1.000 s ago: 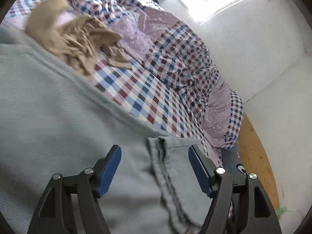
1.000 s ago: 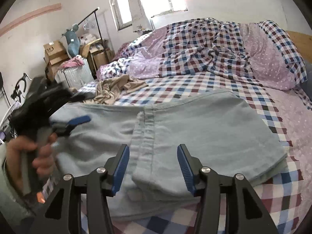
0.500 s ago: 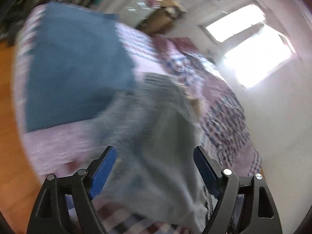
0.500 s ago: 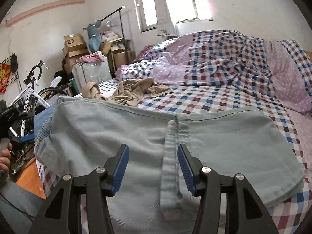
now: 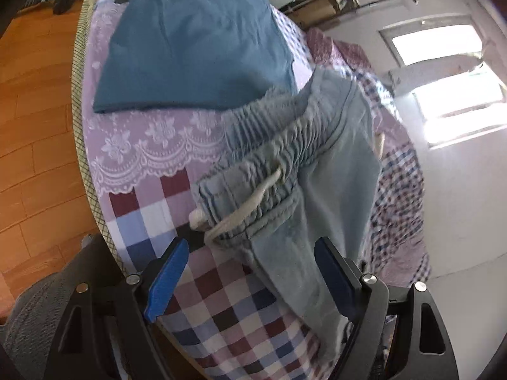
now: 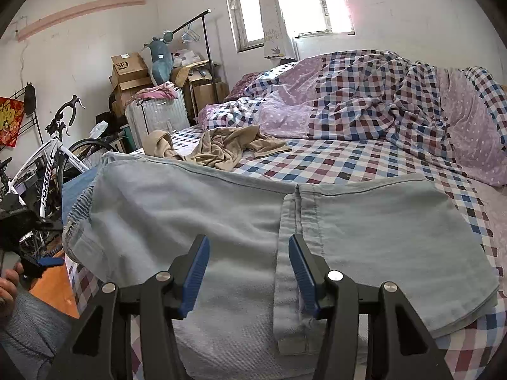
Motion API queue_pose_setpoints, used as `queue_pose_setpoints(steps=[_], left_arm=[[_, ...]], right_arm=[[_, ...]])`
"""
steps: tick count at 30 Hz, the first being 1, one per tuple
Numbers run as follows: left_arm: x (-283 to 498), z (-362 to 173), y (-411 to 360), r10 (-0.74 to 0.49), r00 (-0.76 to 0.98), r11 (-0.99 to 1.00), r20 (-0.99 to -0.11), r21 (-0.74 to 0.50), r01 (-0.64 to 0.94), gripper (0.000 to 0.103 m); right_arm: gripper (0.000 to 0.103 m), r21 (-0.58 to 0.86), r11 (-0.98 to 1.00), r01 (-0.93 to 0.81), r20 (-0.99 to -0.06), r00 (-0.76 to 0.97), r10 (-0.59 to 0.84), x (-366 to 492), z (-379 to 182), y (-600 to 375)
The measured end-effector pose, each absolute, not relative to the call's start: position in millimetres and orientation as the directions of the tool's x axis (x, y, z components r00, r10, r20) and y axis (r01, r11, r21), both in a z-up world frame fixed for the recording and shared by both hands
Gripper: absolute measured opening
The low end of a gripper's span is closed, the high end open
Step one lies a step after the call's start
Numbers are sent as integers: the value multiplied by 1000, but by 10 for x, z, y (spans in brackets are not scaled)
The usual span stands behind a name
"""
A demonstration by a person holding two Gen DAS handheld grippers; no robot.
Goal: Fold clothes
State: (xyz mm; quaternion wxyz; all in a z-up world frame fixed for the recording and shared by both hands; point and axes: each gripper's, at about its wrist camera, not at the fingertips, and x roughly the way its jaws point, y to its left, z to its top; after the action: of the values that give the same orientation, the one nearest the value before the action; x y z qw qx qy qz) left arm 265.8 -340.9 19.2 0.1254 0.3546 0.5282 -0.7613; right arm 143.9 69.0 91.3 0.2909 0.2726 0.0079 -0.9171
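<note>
A pair of pale blue denim trousers with a gathered elastic waistband (image 6: 196,221) lies spread across a bed covered in a red, blue and white checked sheet (image 6: 348,161); the lower leg part is folded back over itself, so the hemmed cuff edge (image 6: 304,209) runs down the middle of the cloth; the right gripper (image 6: 248,272) hangs just above this fold with its blue-padded fingers (image 6: 196,272) set wide apart and nothing between them, the cuff edge lying nearer the right-hand pad; the left gripper (image 5: 250,281) is off the near corner of the bed, its fingers likewise wide and empty, looking at the bunched waistband (image 5: 263,171) and its off-white drawstring (image 5: 253,196), which loops out of the gathers; whether the lower pad brushes the sheet is hard to judge from this angle; beyond the waistband a folded mid-blue cotton garment (image 5: 196,41) lies flat on a lilac lace-printed strip of the sheet (image 5: 142,139), its edge just touching the trousers; farther up the bed a crumpled tan garment (image 6: 221,145) sits well apart from the trousers, and behind it a rumpled checked and lilac dotted quilt (image 6: 396,101) is heaped towards the wall; in the right wrist view a hand (image 6: 8,285) grips the left tool's handle at the far left edge.
</note>
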Motion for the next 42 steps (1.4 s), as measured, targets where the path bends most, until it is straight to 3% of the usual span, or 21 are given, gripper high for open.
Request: queue_pose_setpoints(steps=[8, 18, 23, 27, 32, 34, 37, 40, 42], left_arm=[[2425, -85, -3348, 208, -679, -396, -704, -695, 600, 85], [2170, -58, -3399, 202, -767, -387, -610, -769, 509, 85], [2153, -219, -3455, 193, -800, -281, -568, -813, 509, 85], [2180, -316, -3509, 204, -815, -244, -543, -834, 494, 88], [2184, -325, -3381, 231, -787, -314, -572, -809, 496, 89], [2130, -335, -3365, 244, -780, -320, -576, -807, 496, 95], [2105, -299, -3446, 224, -817, -259, -532, -840, 476, 98], [2255, -50, -3430, 180, -905, -284, -384, -902, 327, 90], [2218, 54, -3354, 175, -904, -371, -391, -876, 307, 90]], right_arm=[[56, 156, -823, 547, -500, -675, -543, 1429, 928, 672], [57, 161, -819, 551, -499, -670, -550, 1418, 931, 664], [57, 162, -819, 551, -503, -668, -549, 1412, 920, 652], [57, 159, -819, 551, -508, -666, -546, 1406, 900, 630], [57, 165, -823, 544, -507, -669, -544, 1385, 892, 643], [57, 170, -822, 544, -508, -666, -546, 1380, 886, 635], [57, 169, -821, 546, -508, -665, -547, 1383, 885, 625], [57, 167, -820, 548, -507, -665, -548, 1388, 886, 617], [57, 166, -819, 549, -506, -665, -549, 1392, 886, 611]])
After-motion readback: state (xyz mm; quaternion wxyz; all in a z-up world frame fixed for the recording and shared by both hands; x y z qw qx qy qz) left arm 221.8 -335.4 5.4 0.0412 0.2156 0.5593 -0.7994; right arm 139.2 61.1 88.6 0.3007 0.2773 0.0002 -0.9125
